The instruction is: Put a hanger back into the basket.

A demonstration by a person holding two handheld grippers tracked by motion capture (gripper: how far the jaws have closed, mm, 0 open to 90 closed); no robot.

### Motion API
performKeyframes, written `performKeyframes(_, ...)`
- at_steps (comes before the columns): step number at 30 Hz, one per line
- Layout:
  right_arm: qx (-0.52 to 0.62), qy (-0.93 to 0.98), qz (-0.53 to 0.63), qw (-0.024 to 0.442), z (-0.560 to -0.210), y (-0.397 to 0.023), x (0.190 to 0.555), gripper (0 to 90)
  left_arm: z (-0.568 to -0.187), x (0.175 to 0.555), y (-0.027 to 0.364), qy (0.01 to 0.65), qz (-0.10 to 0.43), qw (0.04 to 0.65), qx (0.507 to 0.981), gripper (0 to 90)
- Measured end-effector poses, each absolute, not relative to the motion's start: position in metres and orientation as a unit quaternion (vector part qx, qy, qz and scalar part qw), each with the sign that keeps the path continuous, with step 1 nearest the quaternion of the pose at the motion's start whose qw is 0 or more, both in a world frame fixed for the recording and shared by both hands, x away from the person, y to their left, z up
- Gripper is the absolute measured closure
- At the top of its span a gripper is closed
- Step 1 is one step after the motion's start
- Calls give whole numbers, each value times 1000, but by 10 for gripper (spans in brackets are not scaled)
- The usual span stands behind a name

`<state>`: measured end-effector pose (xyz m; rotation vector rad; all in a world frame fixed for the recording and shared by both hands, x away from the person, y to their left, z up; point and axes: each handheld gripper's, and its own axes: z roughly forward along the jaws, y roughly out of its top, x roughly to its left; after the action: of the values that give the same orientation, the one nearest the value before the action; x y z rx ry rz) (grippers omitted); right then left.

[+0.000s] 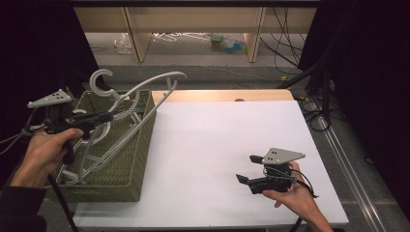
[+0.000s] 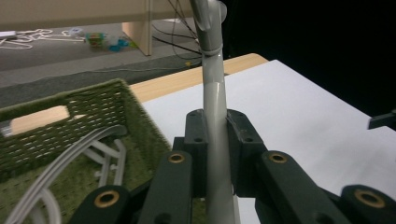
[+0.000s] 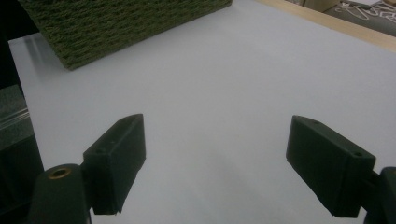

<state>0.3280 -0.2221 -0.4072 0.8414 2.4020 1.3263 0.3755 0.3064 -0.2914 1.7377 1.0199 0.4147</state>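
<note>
Step in hand: lifting one white hanger [image 1: 140, 92] out of the green basket [image 1: 126, 164] toward the white surface [image 1: 227, 145], as I judge it.
Left tool [image 1: 104, 117]: at about nine o'clock in the high view, clamped tight on the hanger; the left gripper view shows the hanger's grey-white bar [image 2: 215, 140] running straight up between the closed pads.
Hanger: raised and tilted above the basket, hook [image 1: 100, 79] up at eleven o'clock, far arm reaching toward twelve; its lower bar looks close to the basket's rim.
Basket: at the surface's nine o'clock edge, with more hangers [image 1: 92, 159] lying inside.
Right tool [image 1: 249, 169]: at about four o'clock, low over the bare surface, spread wide with nothing between the pads [image 3: 116, 154].
How to do it well: raise the hanger until its lowest arm clears the rim before swinging toward three o'clock; a snag on the others could drag them out.
Grip: keep the clamp firm, since the smooth bar may pivot in the pads.
Right tool's part: wait open near the middle, ready to steady the free arm if needed.
</note>
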Motion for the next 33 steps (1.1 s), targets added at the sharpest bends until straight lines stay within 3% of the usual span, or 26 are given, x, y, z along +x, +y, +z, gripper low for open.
performKeyframes(23,292,832,455,125,-410,-220,329,208,-327,395,383,468,219,476,711,794)
performKeyframes(33,291,833,456,122,-410,-220,329,207,-337,398,399,458,228,439,739,793)
